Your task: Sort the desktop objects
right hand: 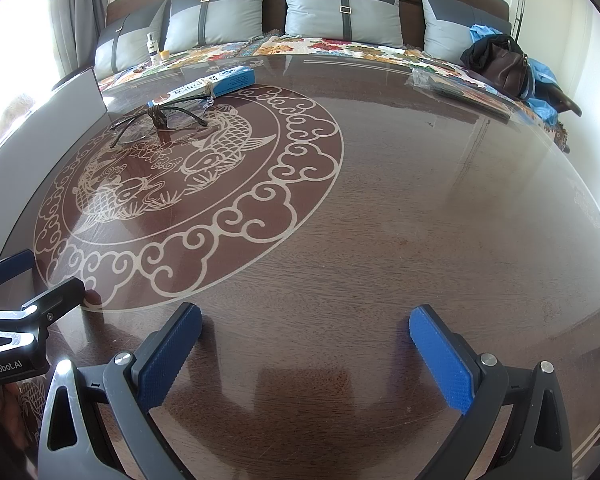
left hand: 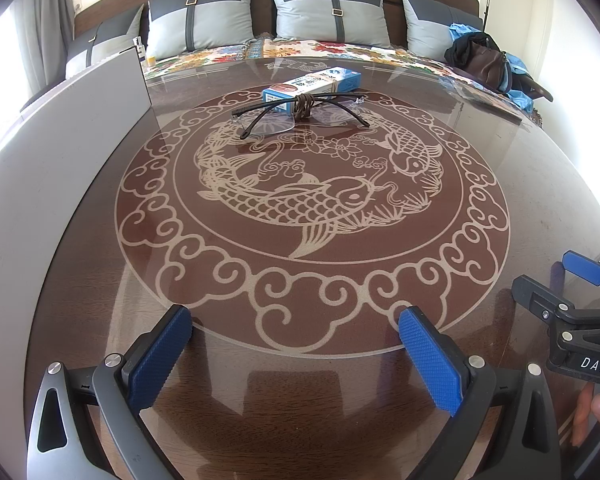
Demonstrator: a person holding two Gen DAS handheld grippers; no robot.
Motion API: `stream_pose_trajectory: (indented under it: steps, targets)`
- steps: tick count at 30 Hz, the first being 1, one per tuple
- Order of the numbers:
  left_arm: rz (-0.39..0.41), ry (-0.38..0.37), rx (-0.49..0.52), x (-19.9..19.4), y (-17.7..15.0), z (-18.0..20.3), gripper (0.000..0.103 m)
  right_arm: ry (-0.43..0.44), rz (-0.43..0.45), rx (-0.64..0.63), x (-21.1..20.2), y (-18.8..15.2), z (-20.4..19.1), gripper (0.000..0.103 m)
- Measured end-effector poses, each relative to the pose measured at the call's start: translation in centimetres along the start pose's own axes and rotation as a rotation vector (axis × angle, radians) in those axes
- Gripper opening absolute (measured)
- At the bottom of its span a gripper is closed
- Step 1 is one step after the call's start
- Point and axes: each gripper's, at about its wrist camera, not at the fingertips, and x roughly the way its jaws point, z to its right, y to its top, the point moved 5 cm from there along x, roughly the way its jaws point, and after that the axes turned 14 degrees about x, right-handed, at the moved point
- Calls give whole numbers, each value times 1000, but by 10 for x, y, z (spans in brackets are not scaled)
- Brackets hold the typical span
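One box [left hand: 312, 85] lies slantwise behind folded glasses [left hand: 300, 114].

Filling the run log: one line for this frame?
left gripper open, empty | right gripper open, empty | glasses, blue box untouched on table

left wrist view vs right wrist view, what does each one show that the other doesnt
Only the left wrist view shows the full carp medallion head-on, with the right gripper at its right edge.

Only the right wrist view shows the bare wood of the table's right half, with the left gripper at its left edge.

Both show the glasses with a brown cord lying on them, the blue box just behind, a grey board at left, the brown bag on the bed, and each camera's own gripper open and empty.
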Motion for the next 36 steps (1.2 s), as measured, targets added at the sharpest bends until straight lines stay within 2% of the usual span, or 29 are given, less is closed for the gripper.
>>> stream_pose_trajectory:
  steps: [22, 26, 28, 31, 33, 36]
  targets:
    - [-2, 3, 2, 1, 1, 1, 103, 0, -1, -1, 0, 0, 0, 103]
    - [-27, -40, 55, 2, 3, 1, 103, 1, 0, 0, 0, 0, 0, 103]
    - [-55, -74, 93, 8, 10, -5, 103, 1, -1, 0, 0, 0, 0, 103]
    - [-63, -88, 60, 17, 32, -29, 103, 1, -1, 0, 0, 0, 0, 103]
    - [-38, -89, 42, 19, 54, -46, 103, 1, -1, 0, 0, 0, 0, 103]
    - [25, -36, 34, 18, 94, -70, 103, 1, -1, 0, 0, 0, 0, 103]
